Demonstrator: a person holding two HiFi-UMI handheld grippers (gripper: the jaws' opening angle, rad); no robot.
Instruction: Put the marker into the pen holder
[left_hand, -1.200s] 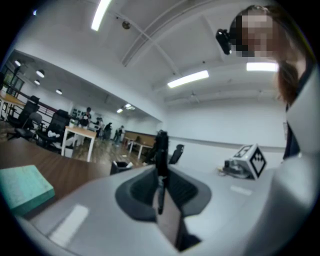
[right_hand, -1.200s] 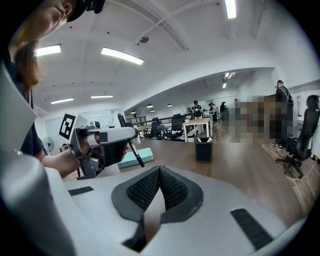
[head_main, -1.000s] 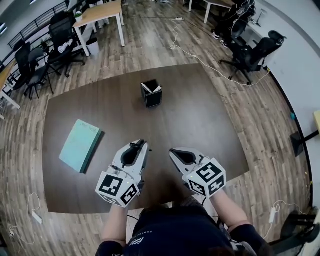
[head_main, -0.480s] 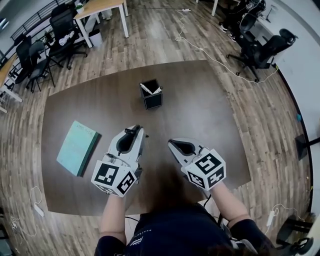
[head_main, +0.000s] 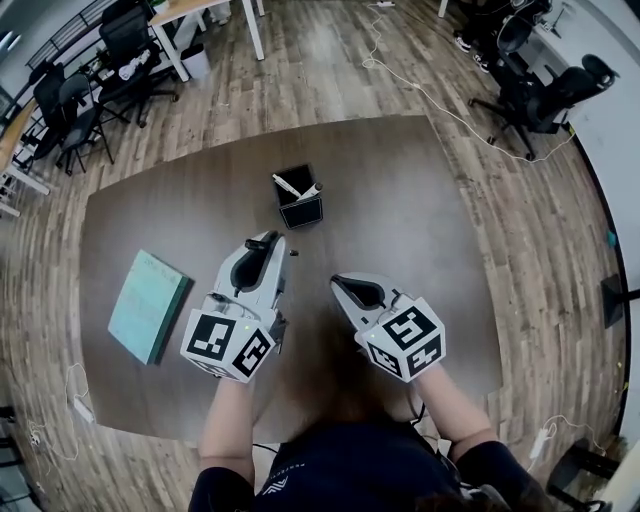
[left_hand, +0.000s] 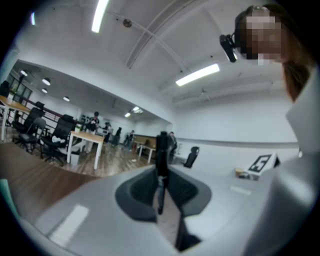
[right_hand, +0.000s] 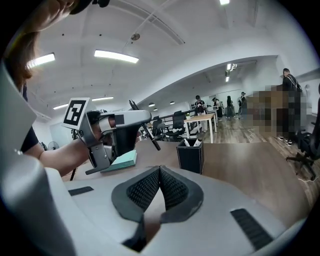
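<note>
My left gripper (head_main: 270, 248) is shut on a black marker (head_main: 259, 242), which stands up between its pads. In the left gripper view the marker (left_hand: 161, 155) runs upright through the closed jaws. The black square pen holder (head_main: 300, 198) stands on the dark table (head_main: 420, 200) a short way beyond the left gripper, with two white pens in it. My right gripper (head_main: 338, 283) hovers beside the left one, shut and empty. From the right gripper view I see the left gripper (right_hand: 120, 125) with the marker (right_hand: 146, 133) tilted toward the pen holder (right_hand: 190, 156).
A teal book (head_main: 148, 305) lies on the table's left part. Office chairs (head_main: 70, 110) and a light desk stand on the wooden floor beyond the table; more chairs (head_main: 545, 85) at the far right. A cable runs across the floor.
Both grippers have moved forward over the table; the left one with the marker is now closer to the pen holder. The head view has shifted slightly.
</note>
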